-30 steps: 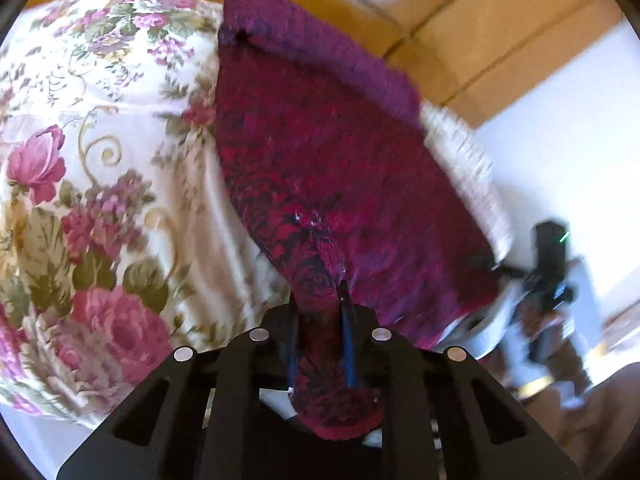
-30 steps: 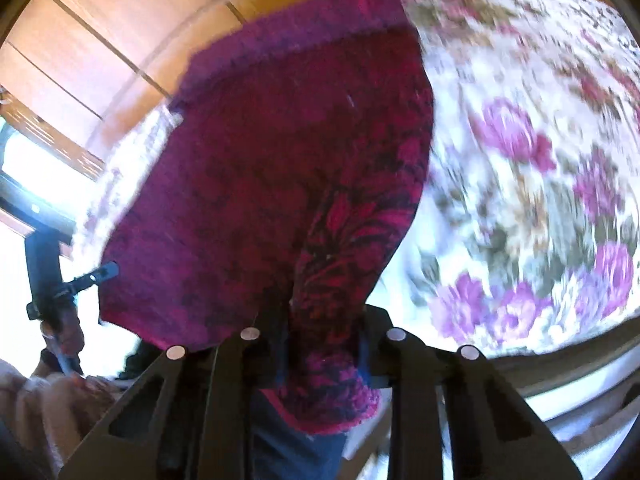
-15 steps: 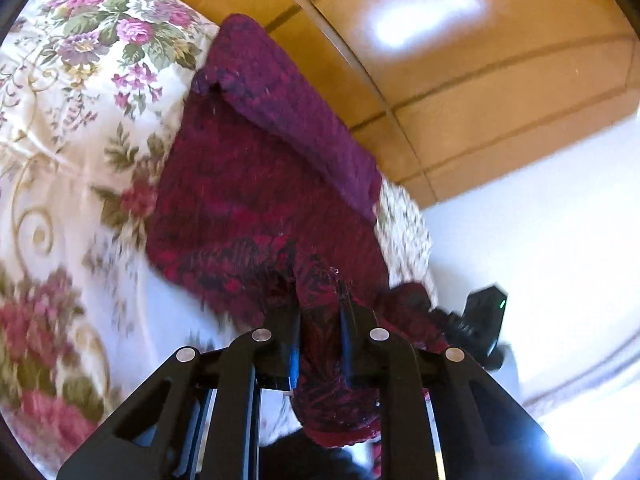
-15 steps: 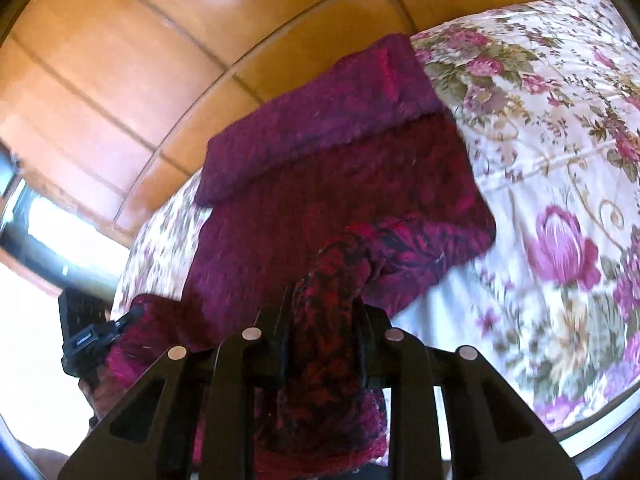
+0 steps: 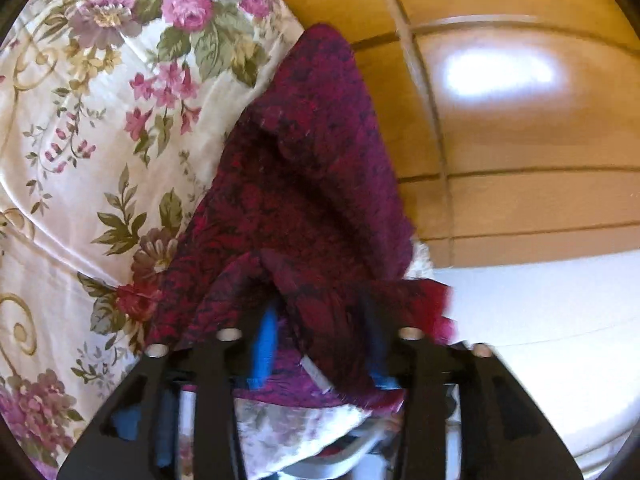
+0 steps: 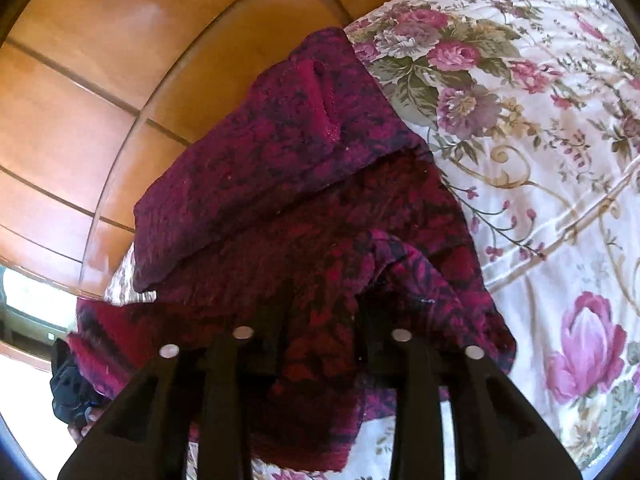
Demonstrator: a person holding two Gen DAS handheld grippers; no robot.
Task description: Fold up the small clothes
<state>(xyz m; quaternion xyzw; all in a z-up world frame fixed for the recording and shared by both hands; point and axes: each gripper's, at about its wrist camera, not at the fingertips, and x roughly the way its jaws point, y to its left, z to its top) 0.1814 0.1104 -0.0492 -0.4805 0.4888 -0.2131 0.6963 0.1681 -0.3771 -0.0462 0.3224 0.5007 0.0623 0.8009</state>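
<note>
Left wrist view shows the left gripper (image 5: 320, 340) with its jaws spread wide, a loose fold of the dark red patterned garment (image 5: 312, 208) draped between them and touching neither blue pad (image 5: 265, 344) firmly. The garment lies on the flowered bedspread (image 5: 88, 128), near its far edge, below the wooden headboard (image 5: 500, 60). From the right wrist, the right gripper (image 6: 320, 336) is likewise parted, cloth lying slack between its fingers. The garment's far end is folded back over itself.
</note>
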